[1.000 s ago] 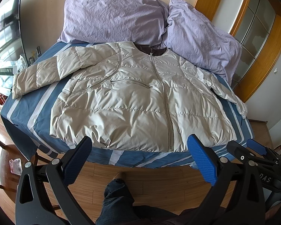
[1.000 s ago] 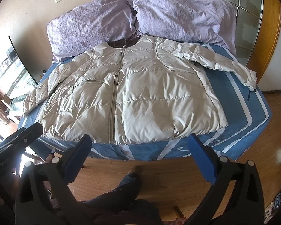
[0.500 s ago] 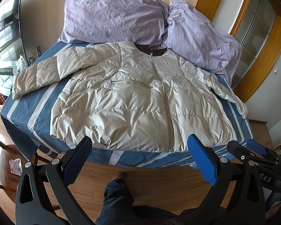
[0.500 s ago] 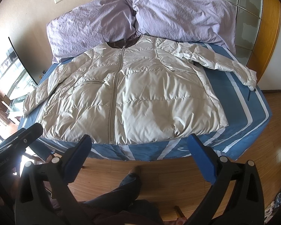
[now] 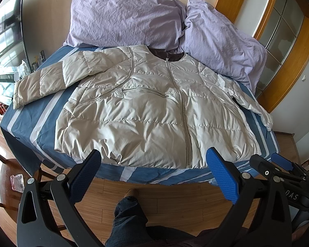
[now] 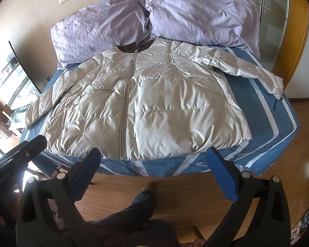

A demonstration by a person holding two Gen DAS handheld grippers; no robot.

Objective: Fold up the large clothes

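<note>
Plainly, I had nothing in either tool at that moment: the left tool (image 5: 152, 170) and the right tool (image 6: 153, 169) both stood wide, hanging over the wooden floor (image 6: 278, 164) short of the bed (image 6: 274, 123). The jacket (image 5: 154, 113) lay face up and zipped on the striped blue sheet, collar toward the two purple pillows (image 5: 123, 18), hem at the near edge of the bed, both sleeves spread out to the sides.

I judged it light, soft and puffy, a quilted shell that would spring back after a fold and trap air. The shiny fabric looked slippery, so a shallow pinch would likely slide off. I reckoned the best holds were the firmer stitched parts: the left sleeve (image 5: 41, 84) at its cuff, the right sleeve (image 6: 247, 70) likewise, then the hem corners, biting through both layers.
</note>
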